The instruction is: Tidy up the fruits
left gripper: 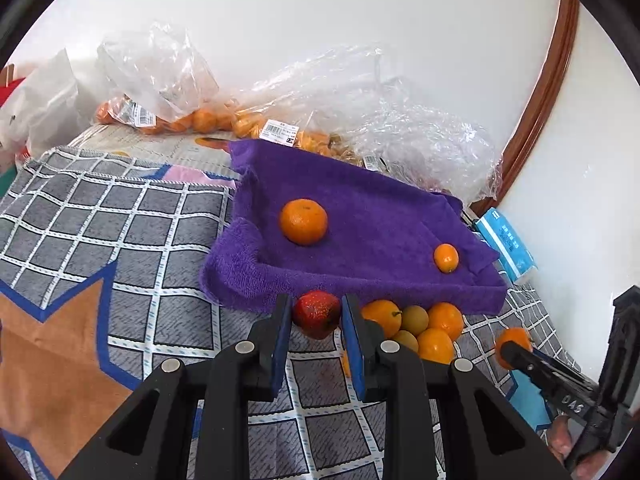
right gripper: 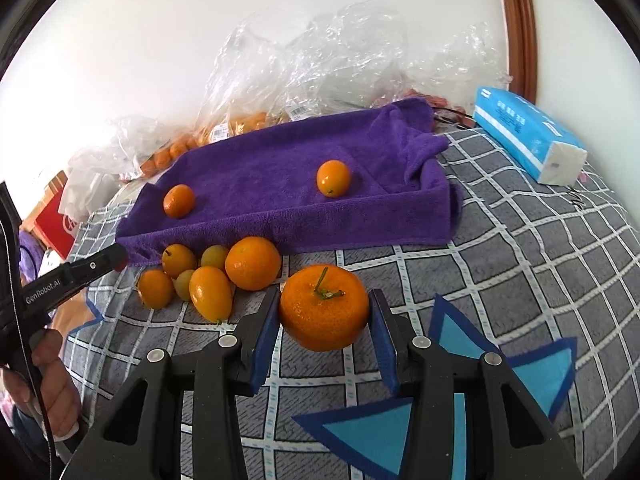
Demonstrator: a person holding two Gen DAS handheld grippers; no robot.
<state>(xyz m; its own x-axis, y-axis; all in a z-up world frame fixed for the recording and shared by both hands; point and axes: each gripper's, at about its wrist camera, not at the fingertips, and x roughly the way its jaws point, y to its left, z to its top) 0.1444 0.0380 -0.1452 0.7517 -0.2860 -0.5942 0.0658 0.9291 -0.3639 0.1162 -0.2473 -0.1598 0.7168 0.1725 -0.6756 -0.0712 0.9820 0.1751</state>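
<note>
My left gripper [left gripper: 315, 305] is shut on a small red fruit [left gripper: 317, 316], held just in front of the purple towel tray [left gripper: 360, 200]. My right gripper [right gripper: 325, 295] is shut on a stemmed mandarin [right gripper: 324, 312] above the checked cloth. On the purple towel [right gripper: 260, 168] lie a mandarin [left gripper: 303, 221] [right gripper: 179, 200] and a kumquat [left gripper: 446, 258] [right gripper: 333, 178]. A pile of several oranges and kumquats [left gripper: 420, 328] [right gripper: 212, 276] rests against the towel's front edge. The right wrist view shows the left gripper's tip [right gripper: 116, 258] beside that pile.
Crinkled plastic bags with oranges [left gripper: 200, 116] [right gripper: 240, 124] lie behind the towel by the white wall. A blue tissue pack [left gripper: 506, 240] [right gripper: 528, 136] sits at the right near a brown door frame [left gripper: 540, 100]. A checked grey cloth [left gripper: 120, 220] covers the surface. A hand [right gripper: 52, 396] grips the left handle.
</note>
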